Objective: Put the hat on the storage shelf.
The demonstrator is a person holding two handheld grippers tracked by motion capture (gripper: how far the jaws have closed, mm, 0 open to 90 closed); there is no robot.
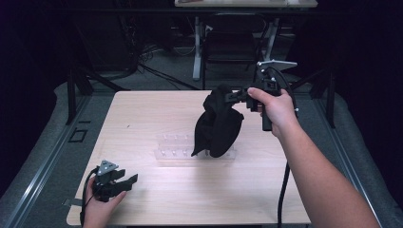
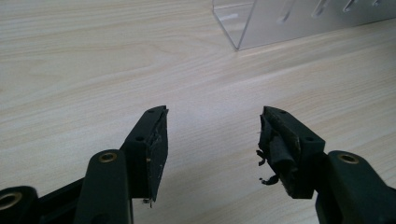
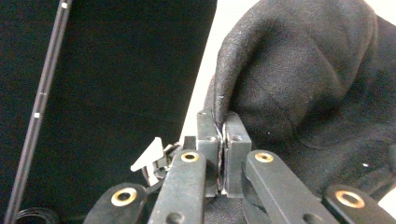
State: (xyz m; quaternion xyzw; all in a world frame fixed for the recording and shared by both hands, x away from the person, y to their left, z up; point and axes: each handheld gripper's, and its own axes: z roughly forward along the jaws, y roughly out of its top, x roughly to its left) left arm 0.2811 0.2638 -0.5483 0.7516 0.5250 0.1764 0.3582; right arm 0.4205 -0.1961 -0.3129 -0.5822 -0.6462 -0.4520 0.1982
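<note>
Lab: dark curtains, floor cables [image 1: 157, 71], lone wooden table [image 1: 157, 114].

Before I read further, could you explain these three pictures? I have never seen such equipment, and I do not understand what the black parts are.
No robot here: a person holds one two-jaw tool in each hand. One camera looks down from above on a wooden table; the other two ride on the tools. The right tool is raised and pinches a black cloth, its jaws shut on a fold. The left tool rests low near the table's front edge, jaws open, holding nothing. A clear plastic rack stands mid-table, partly behind the hanging cloth.
</note>
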